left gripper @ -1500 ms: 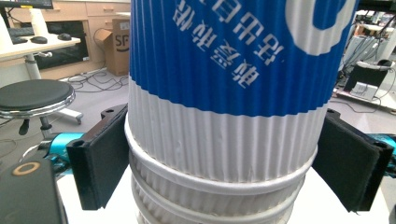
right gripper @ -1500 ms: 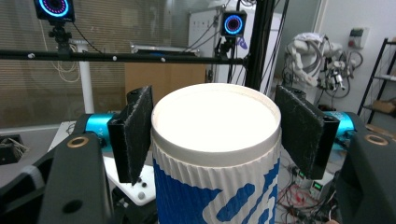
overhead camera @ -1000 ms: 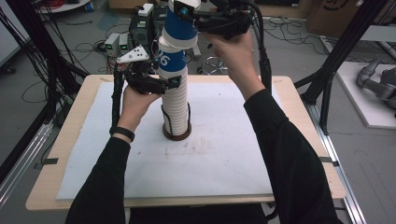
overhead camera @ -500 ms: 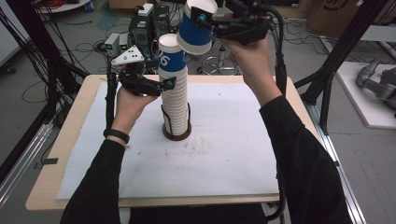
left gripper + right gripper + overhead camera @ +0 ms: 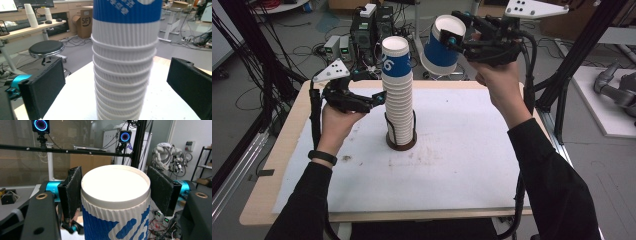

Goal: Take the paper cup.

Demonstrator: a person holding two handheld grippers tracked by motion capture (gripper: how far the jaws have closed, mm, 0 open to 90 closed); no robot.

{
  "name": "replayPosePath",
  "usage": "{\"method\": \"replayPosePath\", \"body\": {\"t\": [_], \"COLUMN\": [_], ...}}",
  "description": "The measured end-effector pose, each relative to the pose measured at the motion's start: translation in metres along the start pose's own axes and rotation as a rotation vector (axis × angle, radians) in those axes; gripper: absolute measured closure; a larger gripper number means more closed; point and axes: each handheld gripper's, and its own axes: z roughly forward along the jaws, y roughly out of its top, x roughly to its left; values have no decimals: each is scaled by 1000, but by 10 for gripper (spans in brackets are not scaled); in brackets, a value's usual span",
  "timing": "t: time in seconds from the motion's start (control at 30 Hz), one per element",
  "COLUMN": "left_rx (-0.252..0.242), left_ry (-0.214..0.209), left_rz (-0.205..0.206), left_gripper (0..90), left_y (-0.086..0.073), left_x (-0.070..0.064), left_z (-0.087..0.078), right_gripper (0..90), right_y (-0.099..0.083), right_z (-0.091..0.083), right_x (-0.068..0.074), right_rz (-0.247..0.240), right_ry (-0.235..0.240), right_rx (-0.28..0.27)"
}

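A tall stack of ribbed white paper cups (image 5: pixel 398 102), topped by a blue-banded one, stands in a dark round base (image 5: pixel 401 144) at the middle of the table. My left gripper (image 5: pixel 379 99) is open at the stack's left side. In the left gripper view the stack (image 5: pixel 125 65) rises between the two spread pads (image 5: pixel 43 87) without touching them. My right gripper (image 5: pixel 451 39) is held high to the right of the stack, shut on a single blue-and-white cup (image 5: pixel 438 54) that is tilted. In the right gripper view that cup (image 5: pixel 116 205) sits between the pads (image 5: pixel 72 190).
A white sheet (image 5: pixel 452 165) covers the wooden table (image 5: pixel 277 165). Black frame posts (image 5: pixel 572 60) stand at the right and left edges. Power boxes and cables (image 5: pixel 362 35) lie on the floor behind, and a grey robot arm (image 5: pixel 617 90) rests far right.
The right gripper has lifted the top blue cup off the stack, carried it up and to the right, and tilted it. The left gripper has stayed beside the stack.
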Motion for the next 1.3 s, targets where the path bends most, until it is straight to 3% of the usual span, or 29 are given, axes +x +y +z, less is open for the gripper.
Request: {"method": "replayPosePath", "body": {"t": [0.27,0.37,0.77,1.3], "left_rx": [23,1,7,-1], "left_ry": [-22,-42,-122,-157], "left_rz": [11,26,27,-15], "left_gripper": [17,17,17,17], "left_y": [-6,-9,-30,-61], "left_x": [-13,-23,-53,-65], "left_z": [-9,-11,-2,1], "right_gripper": [316,316,316,316], "right_y": [-28,-38,-76,-116], "right_z": [-16,-22,-40,-56], "right_x": [3,5,13,22], "right_rz": [22,30,53,83], "right_ry": [22,26,28,37], "right_rx": [43,55,88,113]}}
